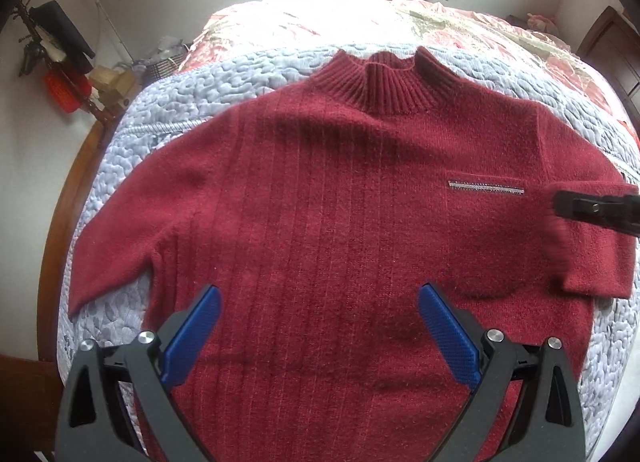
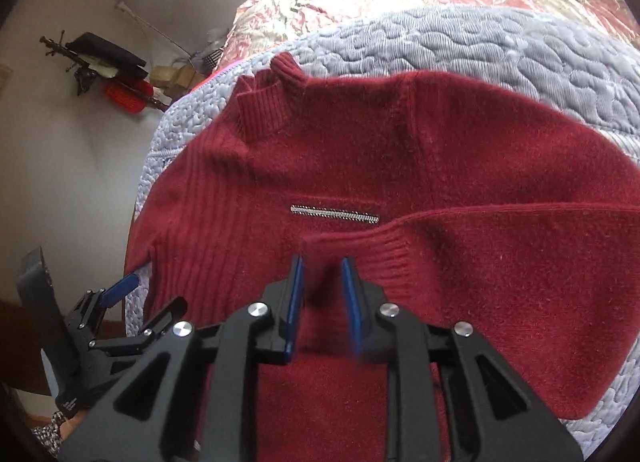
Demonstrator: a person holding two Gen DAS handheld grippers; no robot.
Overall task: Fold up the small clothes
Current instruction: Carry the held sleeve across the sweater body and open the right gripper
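Note:
A dark red knit sweater (image 1: 320, 189) with a ribbed high collar and a silver zip strip (image 1: 486, 187) lies face up on a grey-blue quilted blanket (image 1: 160, 121). My left gripper (image 1: 320, 306) hovers open over the sweater's lower middle, with nothing between its blue pads; its open fingers also show at lower left as the left gripper (image 2: 160, 290). My right gripper (image 2: 323, 286) is shut on the cuff of the sweater's sleeve (image 2: 500, 262), which is drawn across the chest just below the zip strip (image 2: 334, 213). The right gripper (image 1: 560, 203) enters from the right edge. The other sleeve (image 1: 120, 234) lies flat and spread.
The blanket covers a bed with a pink floral bedspread (image 1: 460, 33) beyond the collar. A wooden bed frame (image 1: 64, 197) curves along the left. A coat stand (image 1: 52, 41) with a red basket and boxes stands by the wall. Dark wooden furniture (image 1: 612, 45) is at the right.

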